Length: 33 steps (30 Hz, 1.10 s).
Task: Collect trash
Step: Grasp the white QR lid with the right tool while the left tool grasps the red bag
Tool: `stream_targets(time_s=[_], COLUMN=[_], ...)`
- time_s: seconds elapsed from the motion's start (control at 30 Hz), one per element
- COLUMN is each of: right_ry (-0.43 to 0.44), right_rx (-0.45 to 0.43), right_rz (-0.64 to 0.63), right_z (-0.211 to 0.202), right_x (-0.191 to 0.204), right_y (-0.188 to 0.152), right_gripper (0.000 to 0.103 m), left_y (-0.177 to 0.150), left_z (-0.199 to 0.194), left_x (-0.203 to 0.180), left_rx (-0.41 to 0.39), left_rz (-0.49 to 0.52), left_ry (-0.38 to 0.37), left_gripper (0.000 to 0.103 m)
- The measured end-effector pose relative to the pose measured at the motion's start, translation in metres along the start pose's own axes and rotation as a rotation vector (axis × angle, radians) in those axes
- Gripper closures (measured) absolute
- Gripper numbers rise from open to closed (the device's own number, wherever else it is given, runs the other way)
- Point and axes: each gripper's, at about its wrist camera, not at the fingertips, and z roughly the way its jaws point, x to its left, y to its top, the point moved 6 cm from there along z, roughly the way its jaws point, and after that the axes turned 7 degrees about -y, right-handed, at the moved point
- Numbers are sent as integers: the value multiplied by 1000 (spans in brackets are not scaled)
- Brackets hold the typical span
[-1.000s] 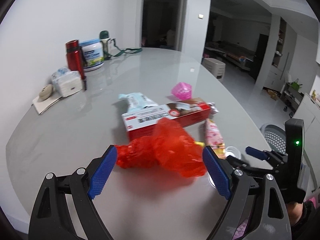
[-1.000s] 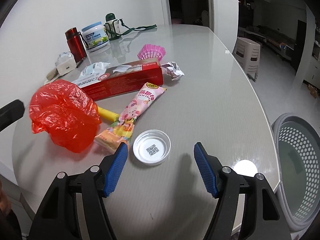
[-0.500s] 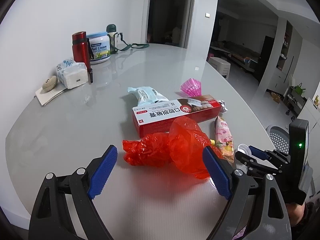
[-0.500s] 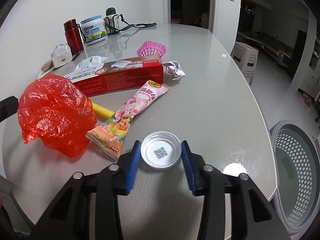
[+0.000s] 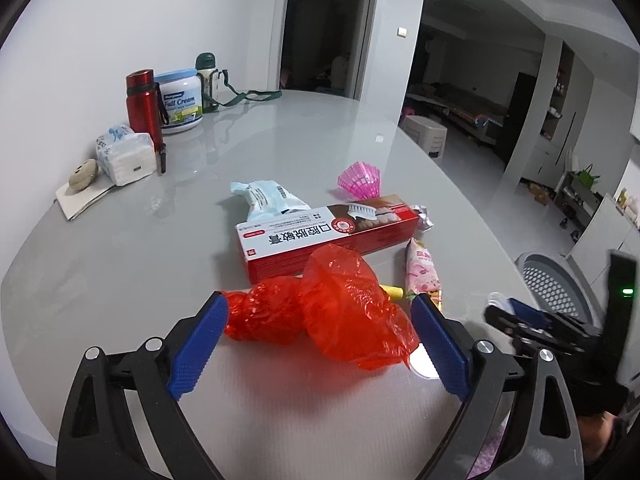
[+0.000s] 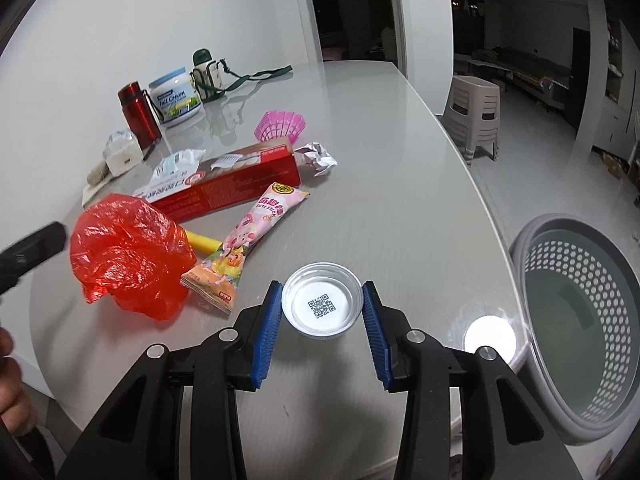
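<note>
A crumpled red plastic bag [image 5: 340, 312] lies on the grey table [image 5: 240, 152] between the blue pads of my left gripper [image 5: 319, 306]. Its jaws are opening and the pads do not press the bag. My right gripper [image 6: 322, 292] is shut on a white plastic lid [image 6: 322, 306] with a QR code, one pad on each side of its rim. Behind the bag lie a red toothpaste box [image 6: 224, 184], a pink snack wrapper [image 6: 256, 232] and a yellow piece [image 6: 202, 240]. A grey perforated bin [image 6: 560, 220] stands off the table's right edge.
Farther back lie a pink paper cup [image 6: 282, 126], crumpled foil [image 6: 320, 158] and a light blue packet [image 5: 268, 198]. At the far left stand a red flask [image 5: 144, 104], a cream tub [image 5: 178, 106], a strapped bottle [image 5: 208, 76] and tissues [image 5: 126, 154]. Stacked stools [image 6: 476, 114] stand on the floor.
My right gripper closed from wide open onto the white lid and now holds it slightly nearer the bin. The left jaws stand a little wider around the red bag.
</note>
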Motion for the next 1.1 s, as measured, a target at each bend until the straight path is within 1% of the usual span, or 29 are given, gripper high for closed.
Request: stream_targets(time_s=[0.1, 0.2, 0.23, 0.27, 0.3, 0.33, 0.4, 0.43, 0.47, 0.57, 0.8, 0.97, 1.1], right_ry=[2, 4, 6, 7, 5, 6, 8, 8, 10, 12, 13, 9, -5], right_rx=[-7, -10, -9, -8, -8, -7, -4, -4, -3, -5, -30, -54, -78], right_rz=[12, 25, 28, 31, 34, 36, 40, 42, 45, 48, 70, 95, 123], right_z=[-6, -10, -10, -10, -10, -9, -9, -9, -8, -9, -15, -26, -37], right_x=[-4, -9, -10, -11, -12, -13, -14, -15, -16, -16, -22, -36, -54], right_y=[-1, -2, -2, -2, -3, -3, -4, -4, -4, -4, -1, 1, 1], right_gripper=[64, 64, 64, 64, 64, 64, 64, 64, 64, 64, 64, 64, 64], left_y=[-5, -10, -13, -16, -19, -21, -23, -23, -23, -23, -12, 7, 18], left_z=[16, 31, 35, 38, 41, 44, 45, 44, 43, 38, 11, -6, -9], left_x=[-1, -1, 0, 0, 0, 0, 0, 0, 0, -1, -11, -38, -63], left_rx=[33, 57, 69, 84, 100, 117, 119, 122, 123, 116, 56, -6, -29], left_rz=[6, 8, 2, -5, -14, -23, -25, -26, -27, -28, -1, 57, 102], left_ry=[24, 29, 26, 14, 0, -12, -21, -29, -34, -34, -30, -48, -77], left_gripper=[12, 13, 21, 33, 39, 46, 58, 68, 74, 80, 82, 82, 82])
